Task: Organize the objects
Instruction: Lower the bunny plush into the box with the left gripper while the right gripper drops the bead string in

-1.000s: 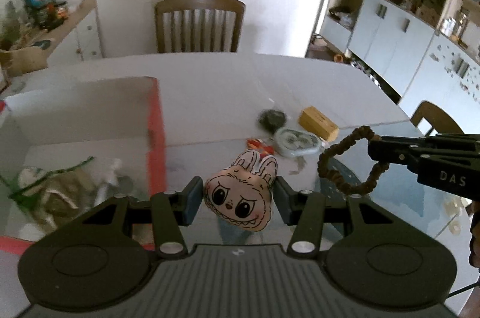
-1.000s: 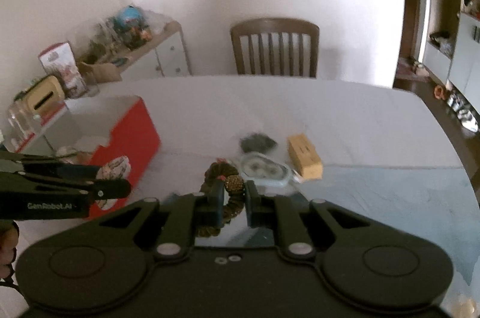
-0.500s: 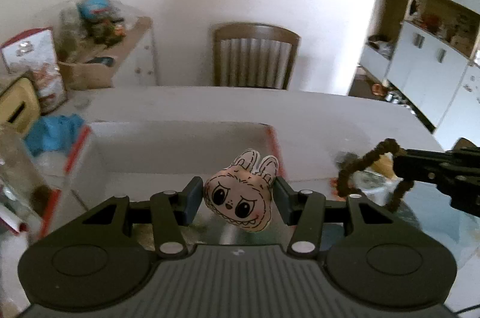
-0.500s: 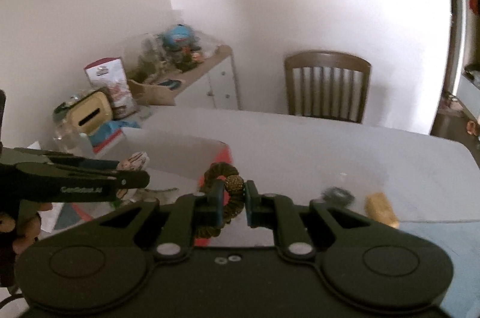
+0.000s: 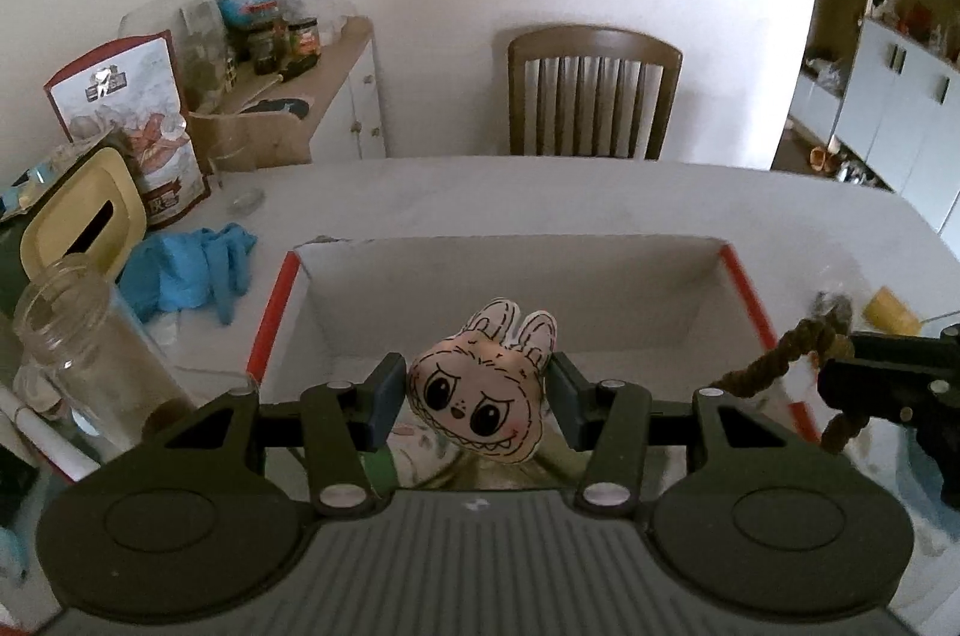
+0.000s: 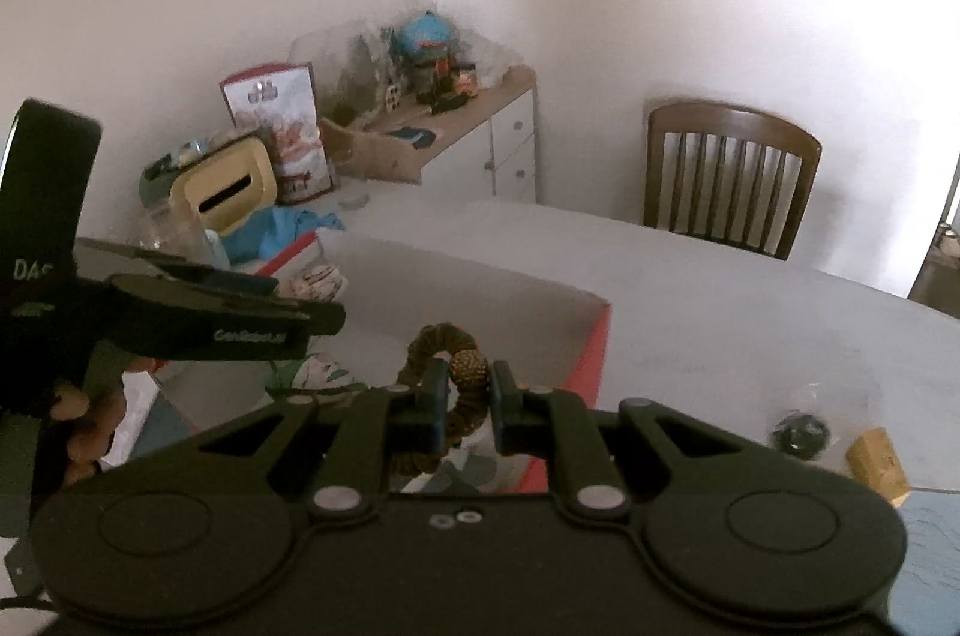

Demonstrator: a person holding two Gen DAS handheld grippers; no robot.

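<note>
My left gripper (image 5: 474, 396) is shut on a pink bunny-eared monster-face charm (image 5: 480, 399) and holds it above the open red-edged box (image 5: 741, 276). My right gripper (image 6: 469, 399) is shut on a brown braided hair tie with a beaded ball (image 6: 459, 372), over the box's right side (image 6: 591, 348). In the left wrist view the hair tie (image 5: 774, 360) hangs at the right by the box rim. The left gripper with the charm (image 6: 315, 279) shows at the left of the right wrist view. Some items lie in the box bottom (image 6: 318, 372).
On the table (image 5: 540, 192) left of the box are a glass jar (image 5: 78, 360), a blue cloth (image 5: 192, 270) and a yellow tissue box (image 5: 78, 228). A dark round object (image 6: 801, 432) and a yellow block (image 6: 876, 459) lie right of the box. A chair (image 5: 591, 96) stands beyond.
Both grippers swung left from the loose items on the table to above the red-edged box, each still holding its object.
</note>
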